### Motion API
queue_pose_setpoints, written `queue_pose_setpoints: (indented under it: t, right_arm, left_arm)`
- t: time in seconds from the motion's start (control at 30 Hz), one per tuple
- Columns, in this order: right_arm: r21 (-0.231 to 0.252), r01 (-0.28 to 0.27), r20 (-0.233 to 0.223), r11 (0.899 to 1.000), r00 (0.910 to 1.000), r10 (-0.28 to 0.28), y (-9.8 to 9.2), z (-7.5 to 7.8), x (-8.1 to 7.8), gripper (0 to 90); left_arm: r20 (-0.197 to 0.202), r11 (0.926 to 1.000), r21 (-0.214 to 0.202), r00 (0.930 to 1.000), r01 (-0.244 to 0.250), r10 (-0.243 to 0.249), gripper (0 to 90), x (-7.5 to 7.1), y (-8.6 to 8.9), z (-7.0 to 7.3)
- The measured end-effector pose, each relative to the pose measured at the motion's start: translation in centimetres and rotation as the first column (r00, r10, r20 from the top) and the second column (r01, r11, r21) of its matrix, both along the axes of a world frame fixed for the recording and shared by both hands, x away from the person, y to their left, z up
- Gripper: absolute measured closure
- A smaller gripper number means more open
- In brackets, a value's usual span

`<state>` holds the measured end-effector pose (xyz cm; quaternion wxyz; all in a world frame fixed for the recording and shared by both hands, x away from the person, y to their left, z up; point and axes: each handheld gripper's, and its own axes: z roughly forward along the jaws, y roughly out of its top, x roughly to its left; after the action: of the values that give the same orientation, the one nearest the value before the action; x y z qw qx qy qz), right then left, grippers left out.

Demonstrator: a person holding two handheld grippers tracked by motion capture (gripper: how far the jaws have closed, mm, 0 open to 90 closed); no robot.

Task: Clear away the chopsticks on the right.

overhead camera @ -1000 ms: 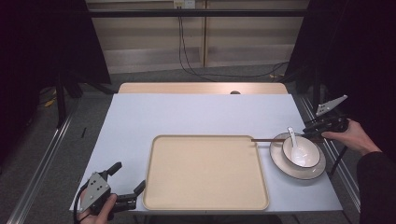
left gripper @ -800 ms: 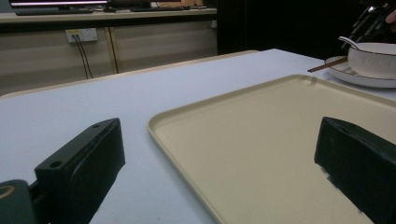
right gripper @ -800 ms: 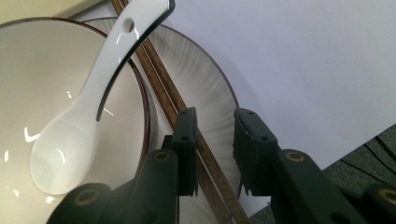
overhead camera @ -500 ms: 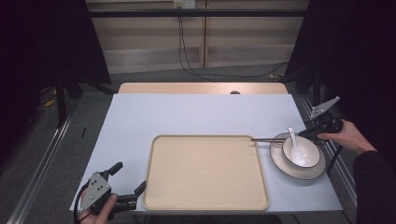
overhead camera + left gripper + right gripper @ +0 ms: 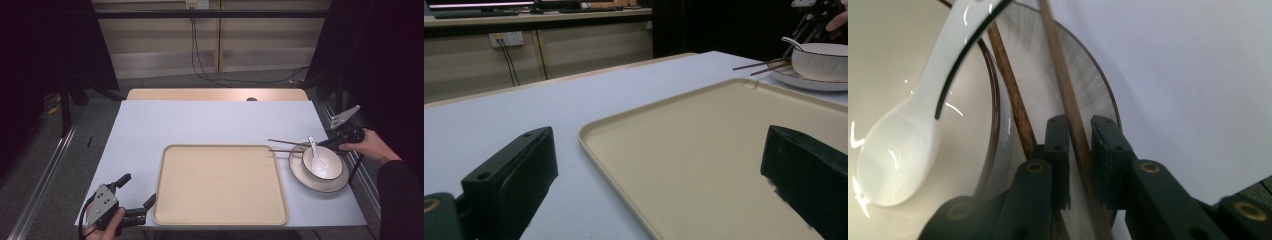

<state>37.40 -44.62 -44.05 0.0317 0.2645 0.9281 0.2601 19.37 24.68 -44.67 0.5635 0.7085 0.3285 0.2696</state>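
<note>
1. Two jaws of the right gripper [image 5: 1079, 131] pinch one wooden chopstick [image 5: 1068, 95] over the plate [image 5: 300, 175] rim, beside the bowl [image 5: 332, 170] and spoon [image 5: 908, 150].
2. Left gripper [image 5: 136, 196] gapes wide, holding nothing, at the tray [image 5: 220, 187] corner near the table [image 5: 210, 122] edge.

1. The tabletop [image 5: 210, 122] is pale blue-grey, with a light wood strip along its far edge.
2. The tray [image 5: 220, 185] is plain beige, with no pattern.
3. The plate [image 5: 336, 184] is off-white with a dark rim; in the right gripper view its surface shows fine grey streaks running outward.
4. The bowl [image 5: 332, 169] is white inside with a dark brown rim line.
5. The spoon [image 5: 316, 157] is glossy white.
6. The chopsticks [image 5: 285, 146] are brown wood.
7. The left hand-held gripper [image 5: 136, 197] and the right hand-held gripper [image 5: 1079, 135] both have black jaws; each carries a grey plate.
</note>
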Motion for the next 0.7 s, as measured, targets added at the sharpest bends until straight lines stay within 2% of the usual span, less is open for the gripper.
queue_pose_setpoints:
  t: [0.1,0.13,0.37,0.5,0.57,0.7]
  right_arm:
    - [-0.015,-0.004,0.009,1.0,1.0,0.004,-0.1,0.1,-0.1,83.7]
    - [-0.017,-0.008,0.013,1.0,0.9999,0.008,-0.1,0.1,-0.1,84.1]
    - [-0.028,-0.006,0.028,1.0,0.9996,0.007,-0.4,0.2,-0.1,84.7]
    - [-0.007,-0.001,0.057,1.0,0.9984,0.001,-0.8,0.8,-0.2,84.7]
    - [0.004,-0.003,0.046,1.0,0.9989,0.003,-0.9,0.9,-0.3,84.7]
    - [0.018,0.025,0.053,1.0,0.9983,-0.026,-1.2,1.5,-0.6,84.8]
  left_arm:
    - [-0.004,1.0,-0.008,1.0,-0.001,0.001,1.6,0.0,0.0,0.0]
    - [-0.002,0.9999,0.008,1.0,-0.006,0.006,1.6,0.0,0.0,0.0]
    - [-0.008,1.0,0.005,1.0,-0.006,0.006,1.6,0.0,0.0,0.0]
    - [-0.009,1.0,0.004,0.9999,-0.005,0.005,1.6,0.0,0.0,0.0]
    - [0.001,0.9999,0.013,1.0,-0.002,0.002,1.6,0.0,0.0,0.0]
    - [0.0,0.9999,0.01,1.0,0.002,-0.002,1.6,0.0,-0.1,0.0]
